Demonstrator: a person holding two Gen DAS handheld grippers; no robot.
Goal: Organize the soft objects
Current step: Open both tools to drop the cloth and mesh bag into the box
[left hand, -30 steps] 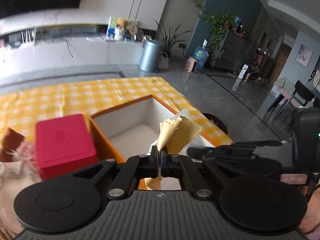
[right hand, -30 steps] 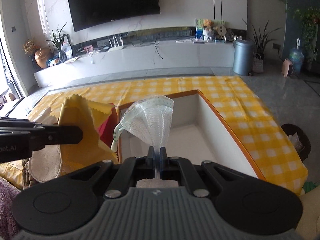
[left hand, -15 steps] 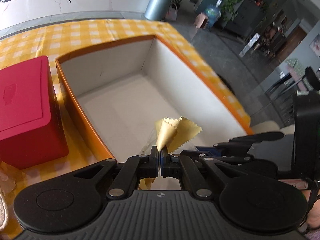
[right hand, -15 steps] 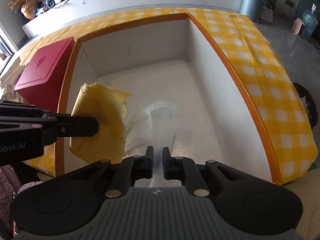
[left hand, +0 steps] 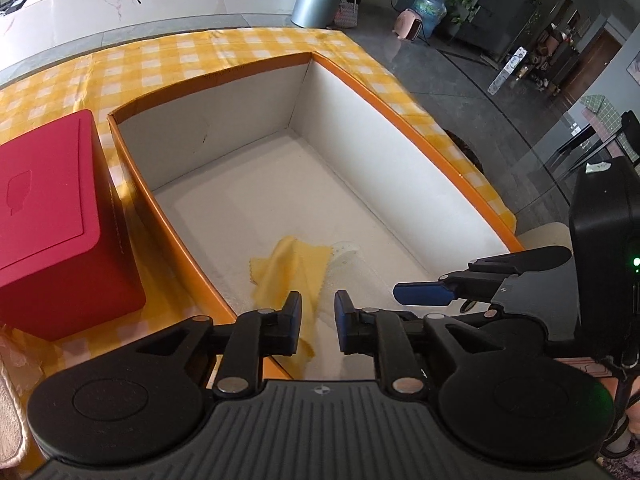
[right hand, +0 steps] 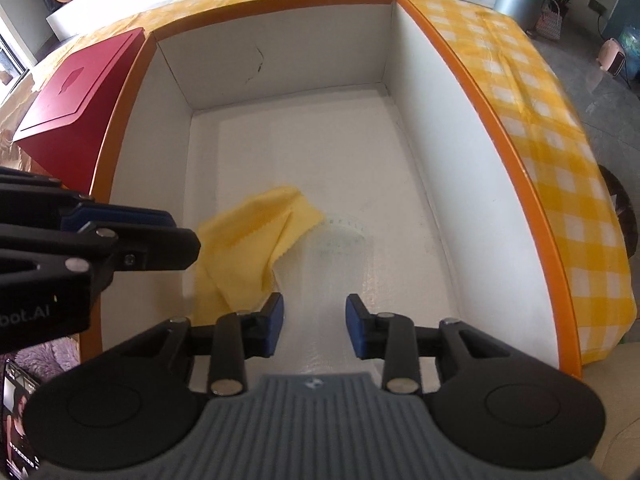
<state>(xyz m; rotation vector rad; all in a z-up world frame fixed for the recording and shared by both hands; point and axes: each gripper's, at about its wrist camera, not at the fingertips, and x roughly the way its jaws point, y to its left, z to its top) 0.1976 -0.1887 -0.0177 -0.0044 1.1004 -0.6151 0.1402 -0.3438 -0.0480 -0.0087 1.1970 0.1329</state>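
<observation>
A yellow cloth lies crumpled on the white floor of the orange-rimmed box, near its front. A white face mask lies flat beside it on the right. My left gripper is open and empty just above the cloth; it also shows in the right wrist view. My right gripper is open and empty above the mask; it also shows in the left wrist view.
A red closed box stands left of the orange-rimmed box on the yellow checked tablecloth. Pale fabric and a purple fluffy item lie at the near left. The table edge drops off on the right.
Both grippers have opened and let go. The yellow cloth and the mask have dropped onto the box floor. Earlier both were carried over and lowered into the box.
</observation>
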